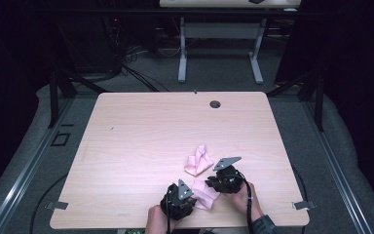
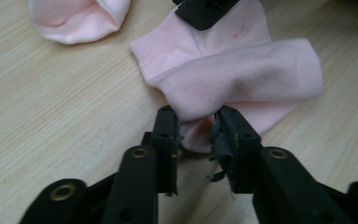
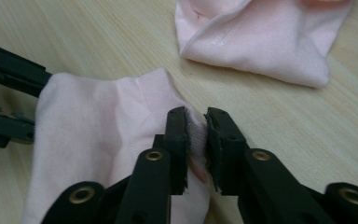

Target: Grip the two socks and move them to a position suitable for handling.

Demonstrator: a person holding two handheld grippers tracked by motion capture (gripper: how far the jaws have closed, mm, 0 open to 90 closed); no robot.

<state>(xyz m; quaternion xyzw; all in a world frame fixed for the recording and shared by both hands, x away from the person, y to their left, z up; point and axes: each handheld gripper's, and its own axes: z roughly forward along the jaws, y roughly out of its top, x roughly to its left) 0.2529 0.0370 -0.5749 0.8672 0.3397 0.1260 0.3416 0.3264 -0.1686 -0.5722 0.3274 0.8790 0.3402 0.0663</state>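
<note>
A pink sock (image 1: 205, 193) lies folded near the table's front edge, held between both grippers. My left gripper (image 1: 193, 199) is shut on one end of this sock (image 2: 242, 70), with fabric pinched between its jaws (image 2: 197, 116). My right gripper (image 1: 211, 185) is shut on the ribbed cuff edge of the same sock (image 3: 98, 121), the cloth squeezed between its jaws (image 3: 196, 116). A second pink sock (image 1: 198, 160) lies crumpled on the table just beyond; it appears as the second sock (image 2: 74, 18) and the second sock (image 3: 261, 37) in the gripper views.
The light wooden table (image 1: 141, 141) has a cable hole (image 1: 215, 104) near its far edge. Beyond it stands another desk's frame (image 1: 219, 44) on grey carpet. Dark stands flank the table on both sides.
</note>
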